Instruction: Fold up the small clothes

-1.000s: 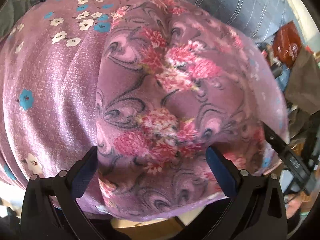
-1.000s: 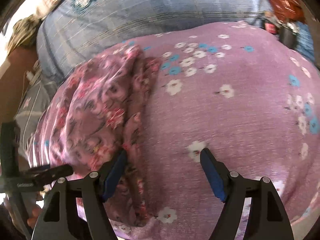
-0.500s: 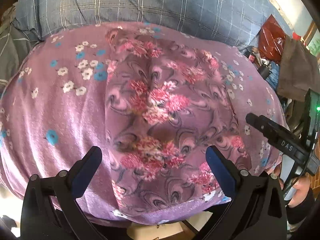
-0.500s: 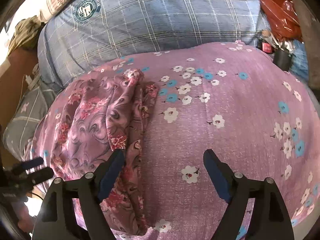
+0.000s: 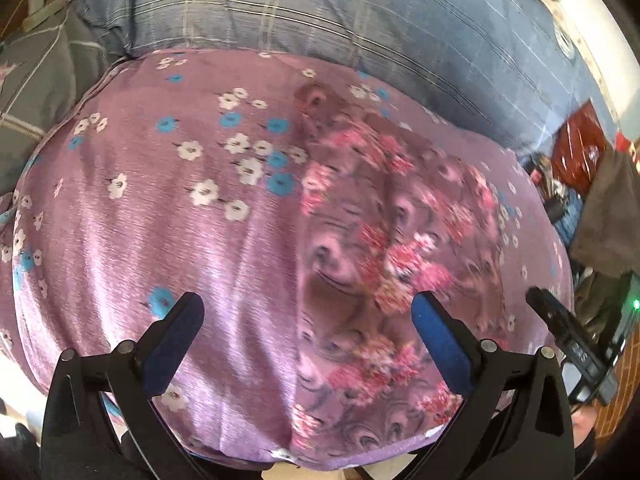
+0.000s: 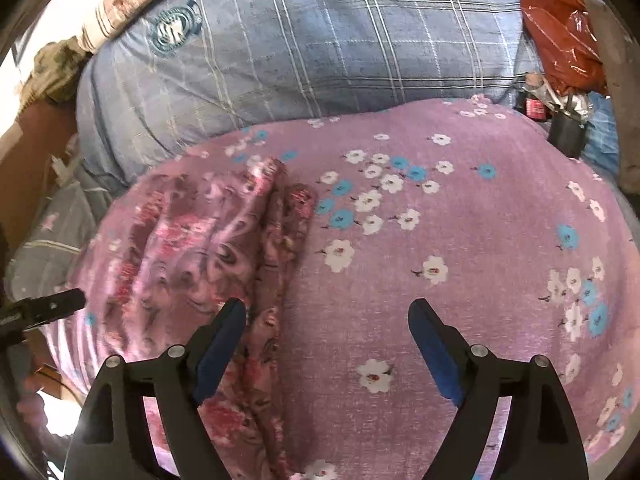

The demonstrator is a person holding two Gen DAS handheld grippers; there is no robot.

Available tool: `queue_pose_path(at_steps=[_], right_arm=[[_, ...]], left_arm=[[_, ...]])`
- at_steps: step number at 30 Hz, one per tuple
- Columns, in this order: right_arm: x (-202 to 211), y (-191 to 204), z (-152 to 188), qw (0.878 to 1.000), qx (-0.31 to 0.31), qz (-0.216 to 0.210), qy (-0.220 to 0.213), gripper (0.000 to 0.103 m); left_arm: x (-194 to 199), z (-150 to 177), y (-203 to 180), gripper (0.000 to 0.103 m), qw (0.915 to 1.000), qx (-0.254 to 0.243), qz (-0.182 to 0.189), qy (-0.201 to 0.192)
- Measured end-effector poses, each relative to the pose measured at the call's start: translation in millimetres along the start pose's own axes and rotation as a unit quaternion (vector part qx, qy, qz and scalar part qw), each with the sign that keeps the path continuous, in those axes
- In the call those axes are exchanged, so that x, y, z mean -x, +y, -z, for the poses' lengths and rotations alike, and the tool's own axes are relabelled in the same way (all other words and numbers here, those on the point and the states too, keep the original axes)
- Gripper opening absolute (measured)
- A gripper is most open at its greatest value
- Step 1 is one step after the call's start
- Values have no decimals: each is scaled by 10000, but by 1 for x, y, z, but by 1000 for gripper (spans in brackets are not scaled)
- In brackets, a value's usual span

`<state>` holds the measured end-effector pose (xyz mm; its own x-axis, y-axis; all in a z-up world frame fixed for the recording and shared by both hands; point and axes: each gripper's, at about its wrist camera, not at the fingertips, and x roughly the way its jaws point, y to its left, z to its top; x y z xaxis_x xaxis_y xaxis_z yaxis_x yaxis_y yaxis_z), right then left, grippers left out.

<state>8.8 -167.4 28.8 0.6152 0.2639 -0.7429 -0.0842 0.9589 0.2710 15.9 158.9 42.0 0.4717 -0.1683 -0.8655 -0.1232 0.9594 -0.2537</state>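
A small pink garment with red flower and swirl print (image 5: 380, 248) lies folded on a purple cloth with white and blue flowers (image 5: 160, 208). In the right wrist view the garment (image 6: 200, 248) lies at the left of the purple cloth (image 6: 440, 260), its long edge bunched into ridges. My left gripper (image 5: 308, 312) is open and empty, above the garment's left edge. My right gripper (image 6: 328, 316) is open and empty, just right of the garment's edge; its left finger (image 6: 220, 340) is over the garment.
A blue checked bedcover (image 6: 320, 40) lies behind the purple cloth. A red bag (image 6: 560, 28) and a dark cup (image 6: 566, 136) are at the far right. A grey striped fabric (image 5: 36, 72) lies at the far left. The other gripper's tip shows at the right (image 5: 560, 328).
Both grippers have pulled back and up from the garment, so more of the purple cloth and bedcover shows. My left gripper has shifted left. The garment lies still; both stay open.
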Motion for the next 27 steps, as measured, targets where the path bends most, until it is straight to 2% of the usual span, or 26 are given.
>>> queue_pose_path(at_steps=[4,7,14,20,25,27], right_arm=[[15,-8,9,9991,-293,-118,-298,88],[21,-17,20,9990,-312,18,-322,88],[16,-28,9,9992,-293,-37,-256,89],[-23,-8,-31,9967,-435,-685,-70,90],[-61,15,-51,9926,-496,-1108,70,90],[-77,22,-55,9927,-404,-1111,219,85]], left_arm=[[-10,-7,16,103,9995,296,100,79],[-19,-13,18,103,9979,544,320,165],[-31,-22,-4,103,9983,423,321,241],[-42,-42,-12,103,9982,476,252,264],[-59,-54,-13,103,9979,502,204,368],[-66,-57,-14,103,9979,483,120,423]])
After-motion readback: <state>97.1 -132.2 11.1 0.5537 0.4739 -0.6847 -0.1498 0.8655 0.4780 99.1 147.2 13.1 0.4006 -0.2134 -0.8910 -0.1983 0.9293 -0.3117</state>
